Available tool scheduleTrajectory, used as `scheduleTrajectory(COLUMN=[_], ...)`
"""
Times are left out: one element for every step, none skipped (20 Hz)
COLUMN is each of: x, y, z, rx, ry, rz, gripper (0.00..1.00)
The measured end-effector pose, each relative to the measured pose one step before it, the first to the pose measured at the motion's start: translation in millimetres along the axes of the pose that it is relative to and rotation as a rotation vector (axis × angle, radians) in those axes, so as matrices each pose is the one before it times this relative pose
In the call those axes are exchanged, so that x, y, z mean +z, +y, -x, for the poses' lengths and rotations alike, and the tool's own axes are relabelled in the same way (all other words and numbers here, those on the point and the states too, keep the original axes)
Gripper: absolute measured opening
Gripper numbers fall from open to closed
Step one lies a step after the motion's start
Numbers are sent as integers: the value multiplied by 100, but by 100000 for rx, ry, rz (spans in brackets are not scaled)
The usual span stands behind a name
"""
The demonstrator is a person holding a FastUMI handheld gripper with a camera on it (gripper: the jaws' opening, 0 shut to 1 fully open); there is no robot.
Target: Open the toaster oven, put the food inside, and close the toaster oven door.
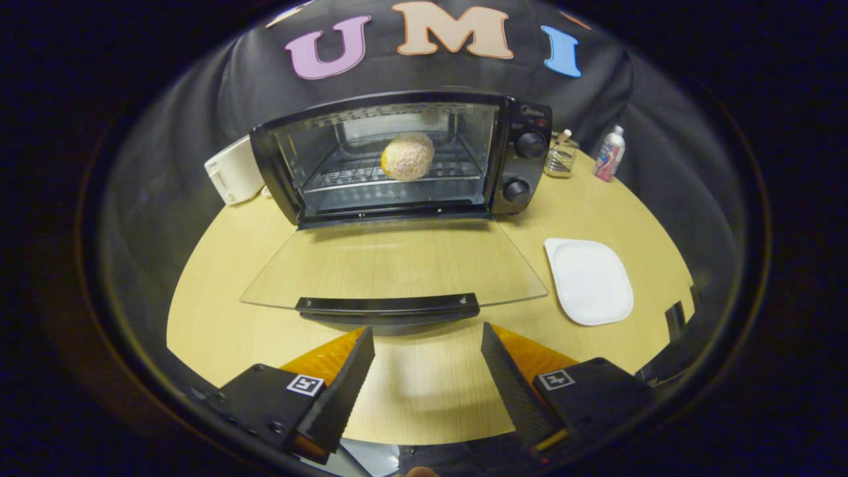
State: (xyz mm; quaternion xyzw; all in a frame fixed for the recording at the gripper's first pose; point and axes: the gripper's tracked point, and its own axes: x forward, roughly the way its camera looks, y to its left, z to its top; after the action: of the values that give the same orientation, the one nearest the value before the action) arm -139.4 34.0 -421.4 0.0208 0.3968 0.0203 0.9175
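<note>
Gripper [427, 344] spread, empty, just before the flat-lying door's handle [387, 305], its length crosswise; food [407, 156] inside toaster oven [404, 159].

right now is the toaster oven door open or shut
Open: the glass door lies folded down flat, its handle just ahead of the open gripper.

Black toaster oven [404, 159] on wooden table [218, 291], glass door [394, 265] dropped flat open, handle toward gripper [427, 371], whose fingers are spread, empty. Round speckled bun [407, 156] inside oven on rack.
</note>
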Motion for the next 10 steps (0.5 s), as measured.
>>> scheduleTrajectory(x=[490,594,607,777,870,850,1011,1099,881,824], y=[-21,33,76,28,11,83,91,370,417,150], z=[271,298,277,265,157,143,113,1,-120,-29], rx=[188,374,286,236,219,264,525,1379,1412,571], ry=[-1576,-1219,-1613,-2120,-2072,-1884,-2217,-2350,-1521,-1907], rz=[-86,-329,-200,-171,-193,-587,-938,-1432,-995,-159], gripper=[100,100,100,100,100,100,100,100,100,100])
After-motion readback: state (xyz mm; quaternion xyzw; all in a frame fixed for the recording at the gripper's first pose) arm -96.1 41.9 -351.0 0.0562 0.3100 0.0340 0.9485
